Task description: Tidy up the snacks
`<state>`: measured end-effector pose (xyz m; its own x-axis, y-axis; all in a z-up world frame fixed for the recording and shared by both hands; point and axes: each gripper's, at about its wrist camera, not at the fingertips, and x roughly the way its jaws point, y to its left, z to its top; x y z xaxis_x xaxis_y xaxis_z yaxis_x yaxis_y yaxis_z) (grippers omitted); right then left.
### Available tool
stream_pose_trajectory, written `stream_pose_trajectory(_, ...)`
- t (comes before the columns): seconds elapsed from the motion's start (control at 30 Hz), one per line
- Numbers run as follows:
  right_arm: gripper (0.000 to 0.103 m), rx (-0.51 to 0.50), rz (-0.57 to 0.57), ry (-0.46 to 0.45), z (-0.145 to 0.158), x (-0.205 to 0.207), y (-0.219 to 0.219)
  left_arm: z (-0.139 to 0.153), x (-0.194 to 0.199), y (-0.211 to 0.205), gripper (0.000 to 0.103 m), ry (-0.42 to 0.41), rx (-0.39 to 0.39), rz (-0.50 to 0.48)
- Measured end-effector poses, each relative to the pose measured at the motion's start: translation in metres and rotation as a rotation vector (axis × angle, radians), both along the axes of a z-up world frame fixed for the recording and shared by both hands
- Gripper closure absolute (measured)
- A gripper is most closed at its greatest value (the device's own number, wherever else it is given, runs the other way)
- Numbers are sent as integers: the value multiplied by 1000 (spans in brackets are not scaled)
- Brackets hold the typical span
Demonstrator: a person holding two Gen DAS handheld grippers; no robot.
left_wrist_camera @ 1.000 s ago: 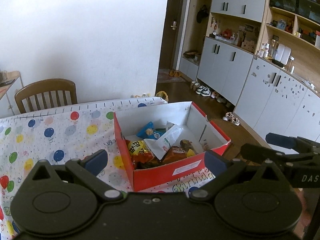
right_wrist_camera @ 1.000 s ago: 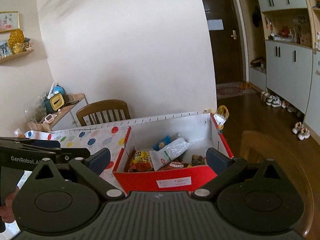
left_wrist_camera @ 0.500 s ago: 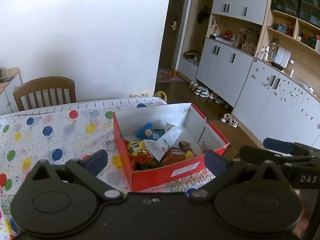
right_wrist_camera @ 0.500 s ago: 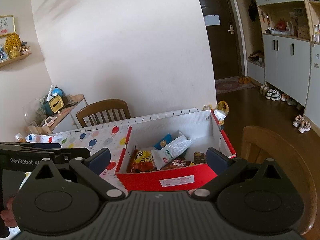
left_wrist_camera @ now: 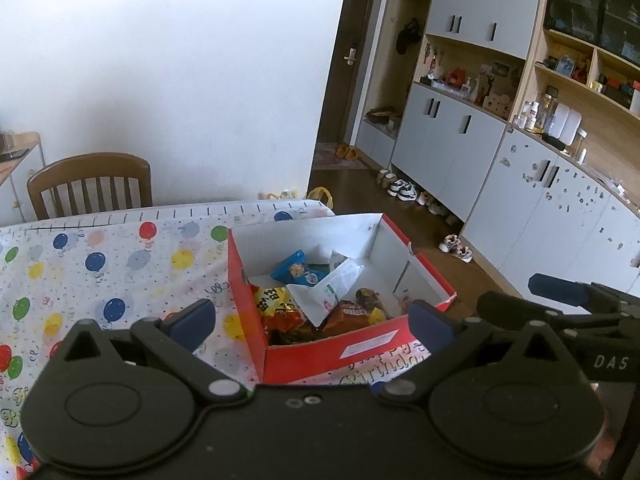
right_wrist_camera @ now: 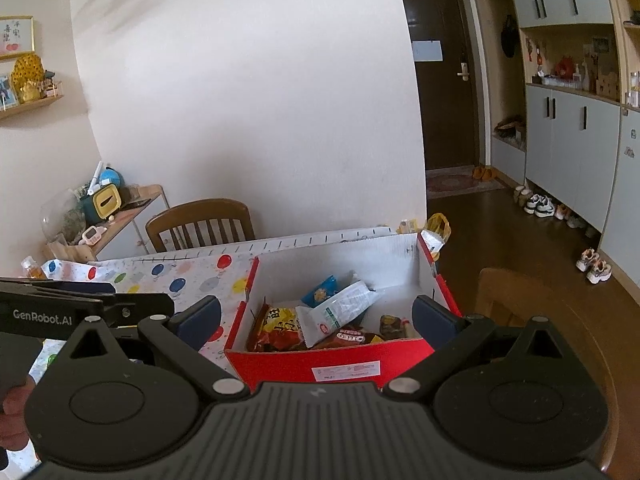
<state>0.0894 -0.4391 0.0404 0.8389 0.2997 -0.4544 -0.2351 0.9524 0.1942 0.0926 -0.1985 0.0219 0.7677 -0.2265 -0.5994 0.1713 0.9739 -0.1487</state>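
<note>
Box (left_wrist_camera: 360,354) seemingly nearer; both tongs (left_wrist_camera: 312,320) (right_wrist_camera: 316,318) wide, empty.

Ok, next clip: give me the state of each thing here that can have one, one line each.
Red cardboard box: open, no lid on it, snacks inside.
White snack packet: lying tilted on top of the pile.
Blue cookie packet: at the back of the box, sealed.
Left gripper: open, empty.
Right gripper: open, empty.
Front door: closed.

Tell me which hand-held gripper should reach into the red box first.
Right, probably. The right hand-held gripper is open and faces the red box squarely, framing the snacks. The left hand-held gripper, also open, views it obliquely from beside.
</note>
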Motion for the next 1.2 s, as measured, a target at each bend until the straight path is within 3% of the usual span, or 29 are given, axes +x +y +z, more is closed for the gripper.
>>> stream_pose_trajectory(0.73, 1, -14, 12, -15, 6, -1, 9, 6, -5, 0, 0, -30, 10, -7)
stream_pose_trajectory(1.2, 1, -1, 4, 9, 1, -1, 11, 2, -3, 6, 0, -1, 6, -18)
